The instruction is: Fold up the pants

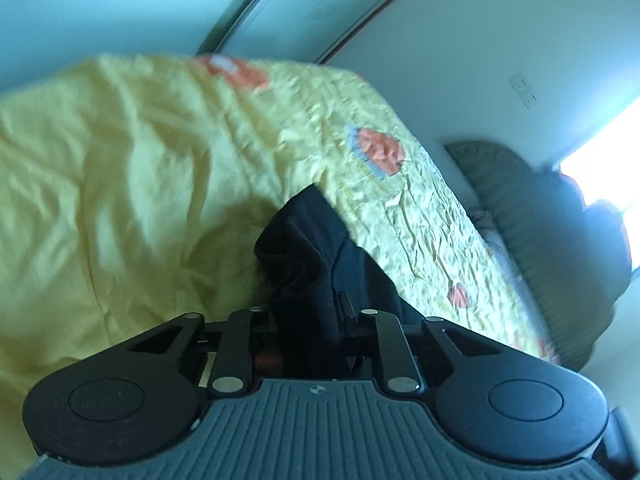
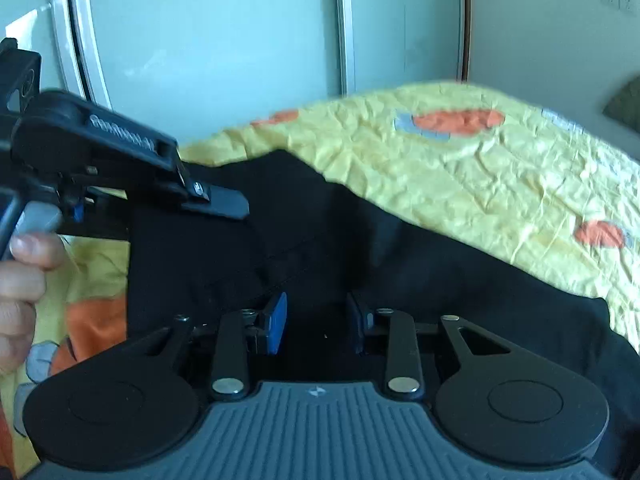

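Observation:
The black pants [image 2: 304, 236] lie spread on a yellow bedspread [image 2: 480, 168] with orange patches. In the left wrist view, my left gripper [image 1: 310, 308] is shut on a bunched fold of the pants [image 1: 308, 240], which sticks up between its fingers above the bedspread [image 1: 140, 168]. In the right wrist view, my right gripper [image 2: 318, 320] is open just over the pants, its blue pads [image 2: 278, 322] apart with black cloth between and under them. The left gripper [image 2: 216, 200] also shows at the left, held by a hand [image 2: 20, 276].
A pale wall and a glass door frame [image 2: 344, 24] stand behind the bed. A dark grey ribbed cushion or headboard [image 1: 532, 224] lies along the bed's right side, with a bright window [image 1: 608, 168] beyond it.

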Tool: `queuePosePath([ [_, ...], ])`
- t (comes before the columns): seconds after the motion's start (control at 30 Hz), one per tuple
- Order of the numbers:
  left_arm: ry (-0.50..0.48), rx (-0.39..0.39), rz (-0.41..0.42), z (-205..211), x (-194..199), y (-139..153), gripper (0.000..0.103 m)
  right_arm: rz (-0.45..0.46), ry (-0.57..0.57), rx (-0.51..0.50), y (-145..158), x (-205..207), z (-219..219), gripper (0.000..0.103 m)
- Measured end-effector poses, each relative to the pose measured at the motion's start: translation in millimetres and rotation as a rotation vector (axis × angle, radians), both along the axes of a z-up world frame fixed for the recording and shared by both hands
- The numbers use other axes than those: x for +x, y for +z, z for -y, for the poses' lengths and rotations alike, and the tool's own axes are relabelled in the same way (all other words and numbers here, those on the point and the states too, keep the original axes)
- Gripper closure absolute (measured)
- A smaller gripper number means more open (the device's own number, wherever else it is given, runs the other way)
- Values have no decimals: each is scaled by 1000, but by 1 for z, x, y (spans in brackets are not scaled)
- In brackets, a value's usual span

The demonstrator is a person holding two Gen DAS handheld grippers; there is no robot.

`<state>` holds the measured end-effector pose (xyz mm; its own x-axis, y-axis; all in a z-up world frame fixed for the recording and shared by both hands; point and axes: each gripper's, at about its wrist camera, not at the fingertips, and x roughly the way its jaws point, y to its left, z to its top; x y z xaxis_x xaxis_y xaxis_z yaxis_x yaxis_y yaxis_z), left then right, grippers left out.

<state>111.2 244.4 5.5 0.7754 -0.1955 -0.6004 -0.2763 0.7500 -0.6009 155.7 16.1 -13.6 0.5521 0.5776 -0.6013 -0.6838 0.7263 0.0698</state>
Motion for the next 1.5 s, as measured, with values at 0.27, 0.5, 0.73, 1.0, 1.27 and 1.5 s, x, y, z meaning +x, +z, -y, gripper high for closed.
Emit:
queuePosePath([
  [0.27,-141,256,228,102,-41,80,87,5,-105,330,41,-11,47,65],
  [0.5,-344,336,343,211,-54,99,87,43,-280,476,51,-37,144,65],
  [0.73,-591,312,351,311,-54,82,87,18,-514,515,31,-73,249,65],
  [1.0,-722,302,307,383,-47,43,87,-29,-712,524,-5,-90,314,63],
  [1.27,-778,318,300,419,-45,28,85,-43,-814,533,-22,-106,347,63],
  [1.5,-825,325,320,435,-48,21,86,-53,-864,547,-31,-115,361,63],
])
